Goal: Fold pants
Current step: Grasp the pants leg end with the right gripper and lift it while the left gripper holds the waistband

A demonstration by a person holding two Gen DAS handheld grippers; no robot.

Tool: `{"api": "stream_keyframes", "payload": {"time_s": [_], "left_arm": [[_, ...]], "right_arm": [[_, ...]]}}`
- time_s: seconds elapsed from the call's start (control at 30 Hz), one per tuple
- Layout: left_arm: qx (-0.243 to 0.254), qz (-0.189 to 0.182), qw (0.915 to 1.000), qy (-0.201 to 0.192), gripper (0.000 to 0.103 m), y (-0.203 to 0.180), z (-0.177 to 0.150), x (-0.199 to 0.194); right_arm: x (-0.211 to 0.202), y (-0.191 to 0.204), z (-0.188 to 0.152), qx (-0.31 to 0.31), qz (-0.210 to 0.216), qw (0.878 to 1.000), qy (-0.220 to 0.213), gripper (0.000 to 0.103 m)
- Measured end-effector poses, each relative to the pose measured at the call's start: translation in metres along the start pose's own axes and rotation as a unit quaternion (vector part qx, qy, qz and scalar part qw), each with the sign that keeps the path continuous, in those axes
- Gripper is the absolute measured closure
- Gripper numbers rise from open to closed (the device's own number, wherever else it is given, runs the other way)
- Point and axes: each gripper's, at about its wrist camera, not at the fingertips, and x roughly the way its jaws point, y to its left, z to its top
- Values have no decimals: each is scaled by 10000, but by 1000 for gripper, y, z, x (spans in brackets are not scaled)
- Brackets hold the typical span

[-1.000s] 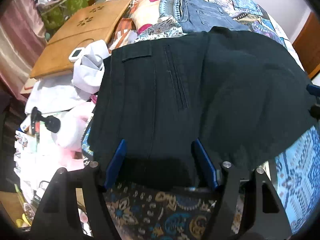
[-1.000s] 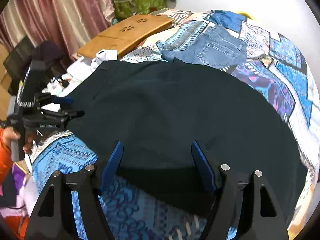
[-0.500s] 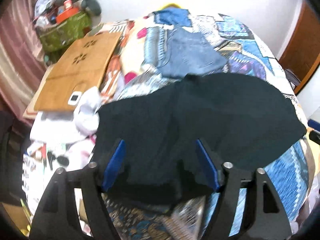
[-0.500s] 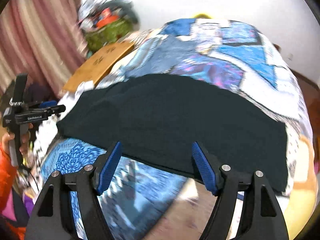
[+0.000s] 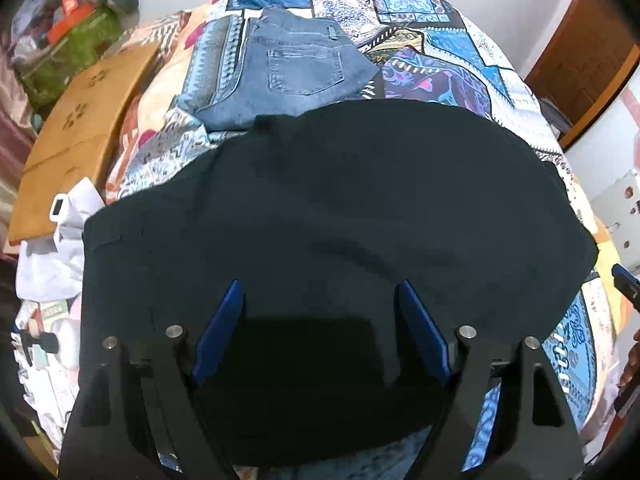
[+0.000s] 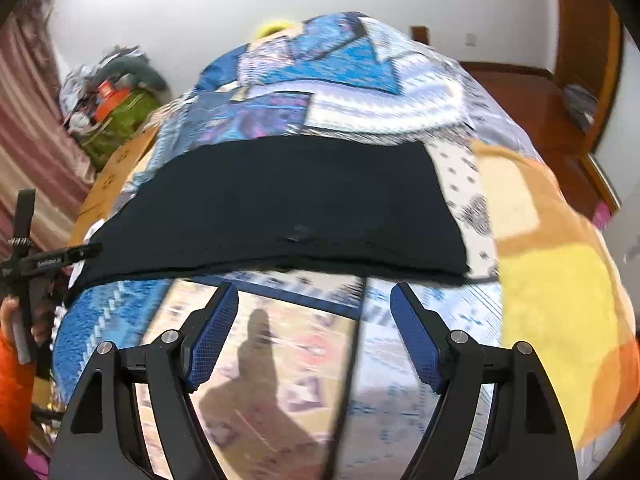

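Note:
The black pants point(image 5: 340, 208) lie spread flat across the patterned bedspread point(image 5: 440, 60), waistband to the left. My left gripper point(image 5: 320, 296) hovers above their near part. Its jaws are opening and its blue pads point(image 5: 222, 328) press on nothing. In the right wrist view the pants point(image 6: 300, 200) are a dark band across the bed. My right gripper point(image 6: 314, 296) hangs over the bedspread point(image 6: 540, 240) just short of their near edge, jaws opening with nothing between them. The left gripper point(image 6: 52, 258), held by a hand, shows at the pants' left end.
Folded blue jeans point(image 5: 296, 68) lie on the bed beyond the pants. A wooden board point(image 5: 80, 120), white cloth point(image 5: 76, 208) and a green bag point(image 5: 68, 52) crowd the left side. A wooden door point(image 5: 580, 52) and brown floor point(image 6: 520, 92) are to the right.
Both grippers have drawn back from the pants with their jaws widening. The right one swung and rolled, so the pants' edge now lies beyond its fingertips. The pants lie flat.

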Motion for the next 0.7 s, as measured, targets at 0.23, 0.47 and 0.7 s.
{"api": "stream_keyframes", "payload": {"time_s": [0.23,0.47,0.7], "left_arm": [[288,113,9995,-61,23,-23,11,2],[259,100,9995,-143,22,-30,19,8],[132,-70,9997,-174,22,-28,21,12]], "right_arm": [[11,-48,-5,1097,317,9935,1,27],[30,-72,-4,1761,597,9825,38,28],[35,-97,-12,2608,1133,9587,17,27]]}}
